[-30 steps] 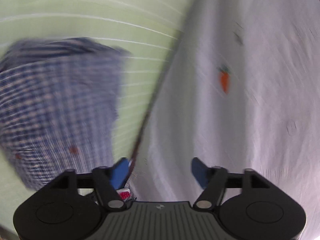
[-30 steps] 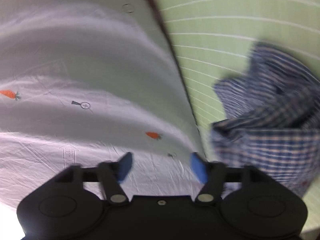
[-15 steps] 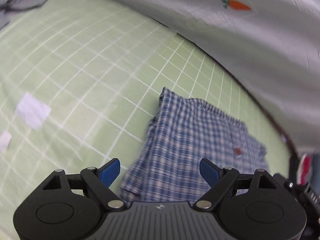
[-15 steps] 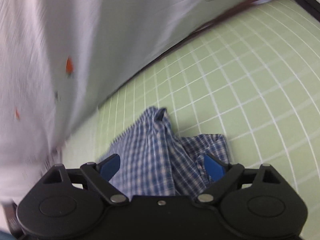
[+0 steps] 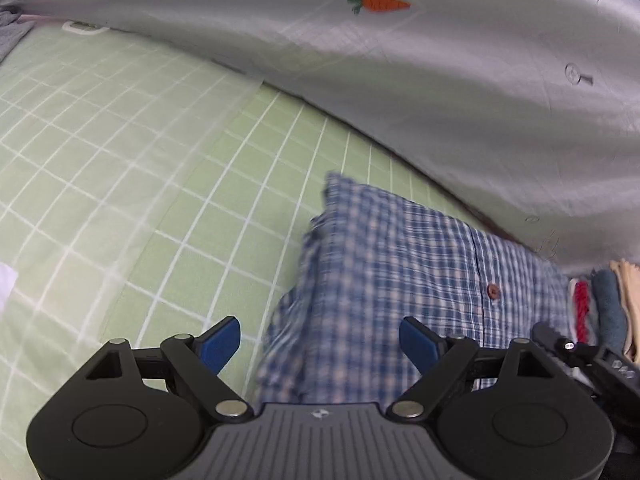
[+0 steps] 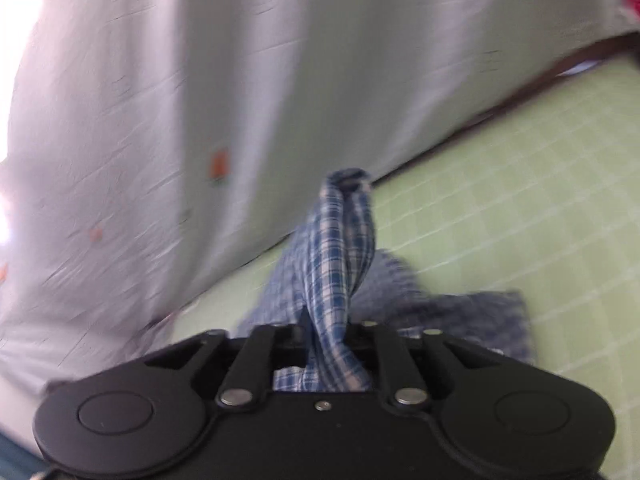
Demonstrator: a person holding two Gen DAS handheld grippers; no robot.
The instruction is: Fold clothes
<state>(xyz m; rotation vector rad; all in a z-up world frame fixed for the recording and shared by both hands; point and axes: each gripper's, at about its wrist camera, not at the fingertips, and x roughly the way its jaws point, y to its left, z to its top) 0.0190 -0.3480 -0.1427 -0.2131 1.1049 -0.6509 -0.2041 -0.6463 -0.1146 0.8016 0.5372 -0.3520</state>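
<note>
A green sheet (image 5: pixel 120 152) with a white grid was spread over the bed and filled most of both views. Along its far edge a pale grey cloth (image 5: pixel 460 92), printed with small carrots (image 5: pixel 378 1), was draped, with a dark strip seen where the two met.

On the sheet, close to that draped cloth, a blue checked shirt (image 5: pixel 400 272) was laid partly folded, its button placket and one reddish button (image 5: pixel 493 290) turned upward. Beyond its right edge a stack of folded clothes (image 5: pixel 600 304) was glimpsed.

The left tool (image 5: pixel 320 342) was held just above the near part of the shirt, its blue pads (image 5: pixel 220 342) spread wide. The left edge of the shirt lay between them in the picture, the left pad being over bare sheet and the right pad over the check fabric; nothing was pinched.

The right tool (image 6: pixel 326 334) was being closed, and a bunched ridge of the same shirt (image 6: pixel 336 248) was caught between its jaws; the fabric was drawn up from the sheet into the tool, while the rest was left lying flat to the right. That view was blurred.
</note>
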